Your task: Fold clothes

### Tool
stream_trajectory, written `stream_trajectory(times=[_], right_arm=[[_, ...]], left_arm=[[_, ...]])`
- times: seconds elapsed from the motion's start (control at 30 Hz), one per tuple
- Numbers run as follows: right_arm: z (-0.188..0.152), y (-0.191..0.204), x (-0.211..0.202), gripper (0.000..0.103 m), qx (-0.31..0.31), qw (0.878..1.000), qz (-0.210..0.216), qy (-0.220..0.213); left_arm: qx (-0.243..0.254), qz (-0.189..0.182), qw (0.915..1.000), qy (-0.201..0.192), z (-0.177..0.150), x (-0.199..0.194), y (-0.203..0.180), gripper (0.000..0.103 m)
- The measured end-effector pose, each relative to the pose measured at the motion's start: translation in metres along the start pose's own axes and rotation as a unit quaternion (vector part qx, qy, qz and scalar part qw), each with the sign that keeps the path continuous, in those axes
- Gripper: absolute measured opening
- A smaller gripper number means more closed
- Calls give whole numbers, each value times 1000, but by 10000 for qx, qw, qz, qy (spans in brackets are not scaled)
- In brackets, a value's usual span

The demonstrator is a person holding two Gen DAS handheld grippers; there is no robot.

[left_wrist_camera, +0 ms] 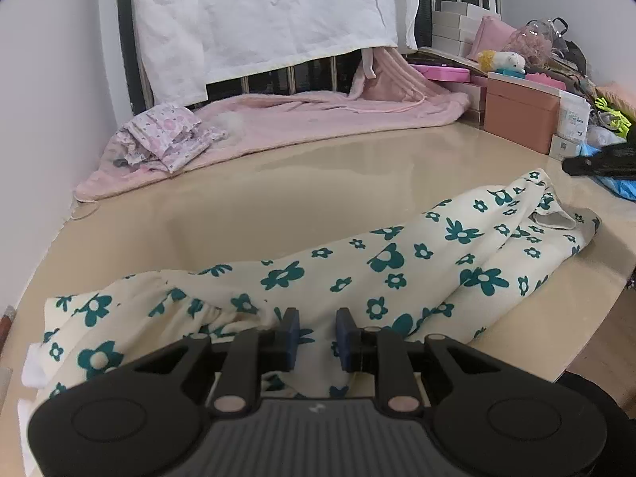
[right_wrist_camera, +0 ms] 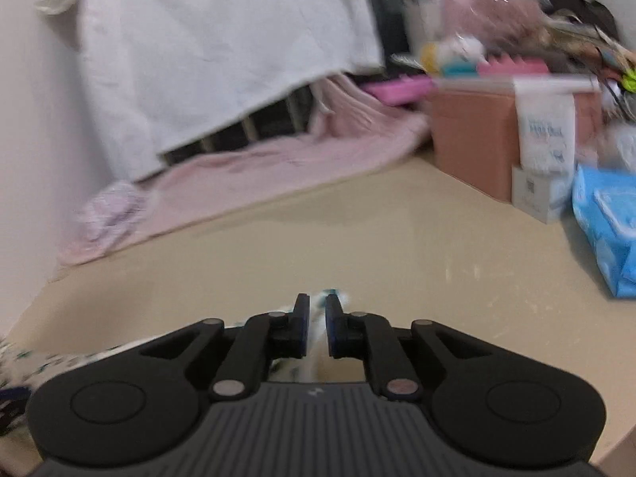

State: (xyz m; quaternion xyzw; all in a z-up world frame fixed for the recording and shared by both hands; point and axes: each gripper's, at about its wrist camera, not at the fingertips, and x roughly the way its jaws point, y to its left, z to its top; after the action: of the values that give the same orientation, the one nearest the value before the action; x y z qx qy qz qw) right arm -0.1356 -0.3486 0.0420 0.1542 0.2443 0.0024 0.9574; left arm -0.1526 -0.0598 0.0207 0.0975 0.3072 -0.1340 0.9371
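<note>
Cream, green-flowered garment [left_wrist_camera: 357, 274], soft, light and limp, lies crumpled across the near table [left_wrist_camera: 278, 198]; left gripper [left_wrist_camera: 317, 336] part-open over its near fold, right gripper [right_wrist_camera: 317, 328] pinching its right end; best held at edges.

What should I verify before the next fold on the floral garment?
1. Left hand-held gripper has cloth between its fingers: cannot tell; the jaws stand apart over the floral garment, and any contact is hidden.
2. Right hand-held gripper grips an edge: ok; a bit of white cloth sits between its nearly closed jaws.
3. Garment lies flat: not ok; it is bunched and wrinkled along its length.
4. Bare table beyond the garment to fold onto: ok.
5. Far end clear of clutter: cannot tell; it lies close to the blue pack at the right.
6. Right view is sharp enough to judge: not ok; it is motion-blurred.
</note>
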Motion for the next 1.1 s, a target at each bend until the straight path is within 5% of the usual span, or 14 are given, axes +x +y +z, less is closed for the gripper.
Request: stream_trajectory(times=[0.07,0.1,0.13,0.17,0.2,0.5,0.6,0.73,0.83,0.9,1.03,1.07,1.1], right_arm=[[-9,6,4,16,207,9979,468,402],[-13,8,8,29,234,9972,512,487],[-17,11,13,31,240,9970,508,539],[-21,15,17,25,169,9976,383,555],[-21,16,17,4,78,9982,274,534],[-25,24,15,6,-651,9972,-224,295],[-25,30,10,21,-747,9962,-373,250],[-16,9,6,47,718,9955,483,397],[-9,-7,2,48,1868,9742,1159,508],[-10,-6,19,48,2116,9714,870,634],[-9,-6,50,43,2563,9628,546,665],[-7,-3,55,30,2576,9632,423,636],[-7,0,57,5,2484,9663,347,571]], left_arm=[[19,44,10000,5,1,0,-2,19],[7,60,10000,5,1,0,-2,19],[-14,67,10000,3,0,0,-2,19],[-34,73,10000,1,0,0,-2,19],[-43,83,10000,7,0,0,-2,19],[-51,147,9999,2,1,0,-5,19],[-93,131,9999,-10,0,0,-4,19],[-141,130,9998,-50,-2,-2,-5,19],[-145,102,9998,-66,-2,-1,-4,19],[-147,85,9998,-71,-2,-1,-3,19],[-103,98,9999,-92,-3,-3,-5,19],[-125,91,9998,-97,-3,-3,-4,19],[-147,84,9998,-102,-3,-3,-4,19]])
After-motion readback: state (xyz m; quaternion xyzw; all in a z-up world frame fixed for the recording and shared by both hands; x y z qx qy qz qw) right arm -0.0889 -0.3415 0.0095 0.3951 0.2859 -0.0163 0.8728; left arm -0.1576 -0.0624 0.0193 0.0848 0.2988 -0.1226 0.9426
